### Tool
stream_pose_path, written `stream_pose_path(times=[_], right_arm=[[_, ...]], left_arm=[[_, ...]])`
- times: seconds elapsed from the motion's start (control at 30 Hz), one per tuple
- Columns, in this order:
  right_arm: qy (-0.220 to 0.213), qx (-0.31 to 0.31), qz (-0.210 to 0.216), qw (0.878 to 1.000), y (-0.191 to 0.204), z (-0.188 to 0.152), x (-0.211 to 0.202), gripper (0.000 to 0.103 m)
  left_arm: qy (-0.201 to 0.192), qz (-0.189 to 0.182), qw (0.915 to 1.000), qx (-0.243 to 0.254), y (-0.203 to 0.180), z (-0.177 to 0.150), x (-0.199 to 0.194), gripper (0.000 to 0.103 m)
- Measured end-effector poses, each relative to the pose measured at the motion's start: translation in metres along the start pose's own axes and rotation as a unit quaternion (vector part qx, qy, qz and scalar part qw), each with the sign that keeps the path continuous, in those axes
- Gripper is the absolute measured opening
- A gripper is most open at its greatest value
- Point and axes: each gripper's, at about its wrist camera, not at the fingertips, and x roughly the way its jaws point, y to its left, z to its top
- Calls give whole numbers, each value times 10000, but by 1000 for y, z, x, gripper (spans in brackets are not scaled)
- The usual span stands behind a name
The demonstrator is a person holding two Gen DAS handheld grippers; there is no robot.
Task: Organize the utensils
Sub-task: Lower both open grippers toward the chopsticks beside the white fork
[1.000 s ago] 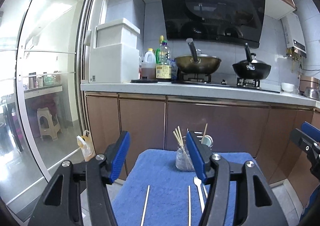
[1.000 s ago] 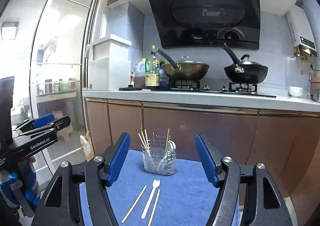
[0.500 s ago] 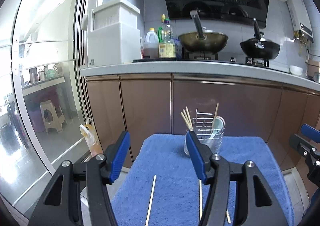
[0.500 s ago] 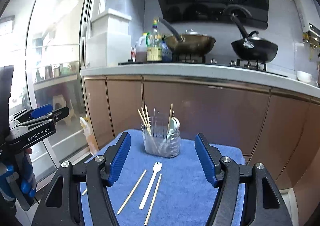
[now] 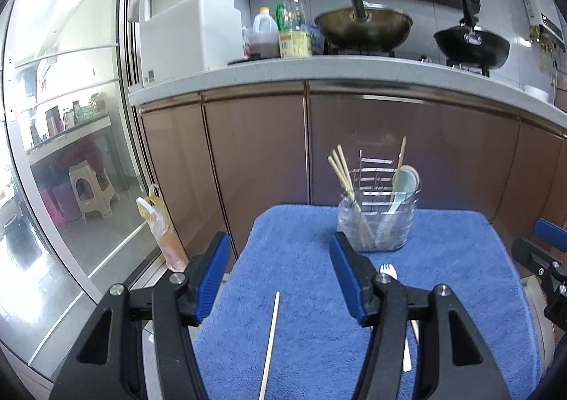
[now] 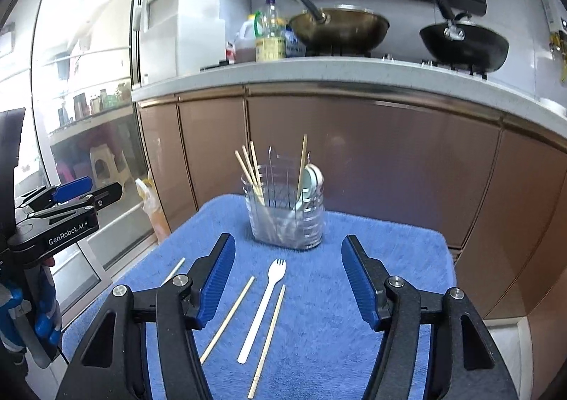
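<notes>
A clear utensil holder (image 6: 287, 214) with several chopsticks and a pale spoon stands at the far side of a blue towel (image 6: 319, 311); it also shows in the left wrist view (image 5: 377, 219). A white plastic fork (image 6: 263, 308) lies between two loose chopsticks (image 6: 228, 318) (image 6: 268, 332). Another chopstick (image 5: 270, 339) lies under my left gripper (image 5: 280, 276), which is open and empty above the towel's left part. My right gripper (image 6: 288, 279) is open and empty above the fork. The fork's head (image 5: 388, 270) peeks past the left gripper's right finger.
Brown cabinet doors (image 6: 354, 159) stand behind the towel under a counter (image 5: 319, 70) with two woks and bottles. A glass sliding door (image 5: 63, 152) is at the left, with a plastic bag (image 5: 159, 223) leaning at its foot.
Both grippers have tilted downward and moved closer to the towel. The holder and loose utensils now sit higher and larger in both views. Both grippers stay open.
</notes>
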Motion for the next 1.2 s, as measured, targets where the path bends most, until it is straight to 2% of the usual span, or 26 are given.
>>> stream_pose_path(times=[0.33,0.93,1.07,1.2], right_arm=[[479,134,83,9987,-10,-14,41,58],[1101,188,184,9936,-16,-28,92,55],[1261,196,237,9915,-16,-31,104,54],[1592,266,396,9861,-19,-36,123,48]], left_arm=[[421,0,9991,79,-6,-11,41,56],[948,-59,9954,135,-13,-27,87,56],[1239,-299,9918,77,-12,-32,100,56],[1749,-812,9812,44,-13,-36,118,56]])
